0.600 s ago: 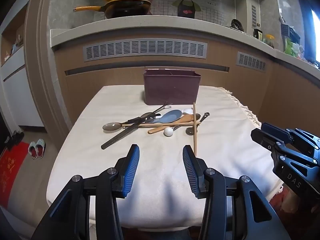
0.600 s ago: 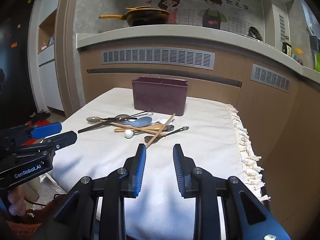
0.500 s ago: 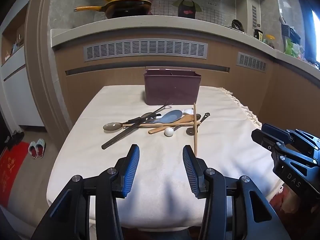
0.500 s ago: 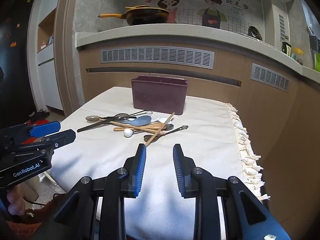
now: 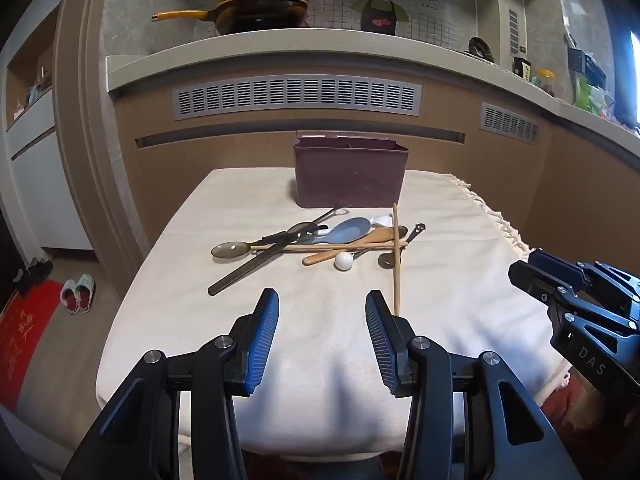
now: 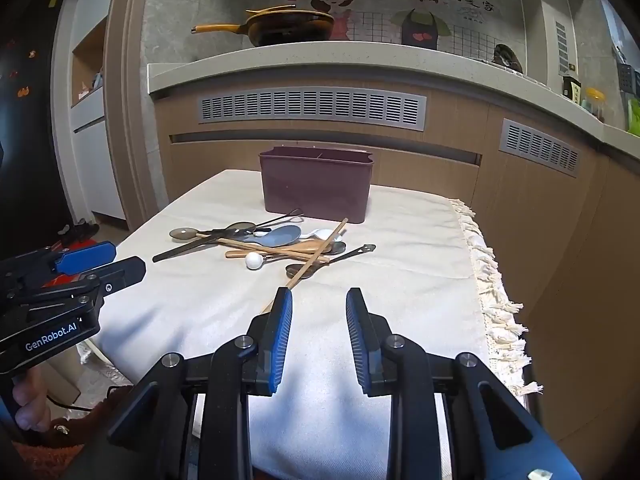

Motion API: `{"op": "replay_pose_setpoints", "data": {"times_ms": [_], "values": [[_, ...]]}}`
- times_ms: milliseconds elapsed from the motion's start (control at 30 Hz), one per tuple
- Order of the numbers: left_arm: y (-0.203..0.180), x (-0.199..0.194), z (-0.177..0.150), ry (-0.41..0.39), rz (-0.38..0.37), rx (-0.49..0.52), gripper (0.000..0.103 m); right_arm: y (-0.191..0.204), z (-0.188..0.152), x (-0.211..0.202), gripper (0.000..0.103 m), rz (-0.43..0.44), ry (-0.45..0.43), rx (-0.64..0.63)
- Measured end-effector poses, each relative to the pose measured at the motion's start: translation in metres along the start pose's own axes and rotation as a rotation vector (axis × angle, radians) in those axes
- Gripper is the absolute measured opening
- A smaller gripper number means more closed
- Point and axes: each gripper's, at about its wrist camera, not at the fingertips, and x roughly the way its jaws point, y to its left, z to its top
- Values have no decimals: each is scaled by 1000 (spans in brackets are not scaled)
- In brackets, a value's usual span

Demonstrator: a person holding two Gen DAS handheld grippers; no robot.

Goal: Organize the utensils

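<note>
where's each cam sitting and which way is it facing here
Left wrist view: sits on the left gripper, looking forward and down at the utensil pile and maroon bin; its own open fingers show, with the right gripper at the right edge.
Right wrist view: sits on the right gripper, facing the same pile from further right; its open fingers show, plus the left gripper and a hand at left.
Shared: the pile, the bin, the cloth-covered table, the pan on the counter.

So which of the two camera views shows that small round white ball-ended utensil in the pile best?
The left wrist view: the small white ball-ended utensil lies near its centre, unobstructed. The right wrist view shows it too, left of centre, equally clear, slightly smaller.
</note>
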Motion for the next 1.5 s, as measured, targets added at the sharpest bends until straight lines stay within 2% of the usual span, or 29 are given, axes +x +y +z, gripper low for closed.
{"op": "replay_pose_setpoints", "data": {"times_ms": [1500], "values": [[-2,3,-4,13,3,4,46,-1,1,2,26,11,18,-2]]}}
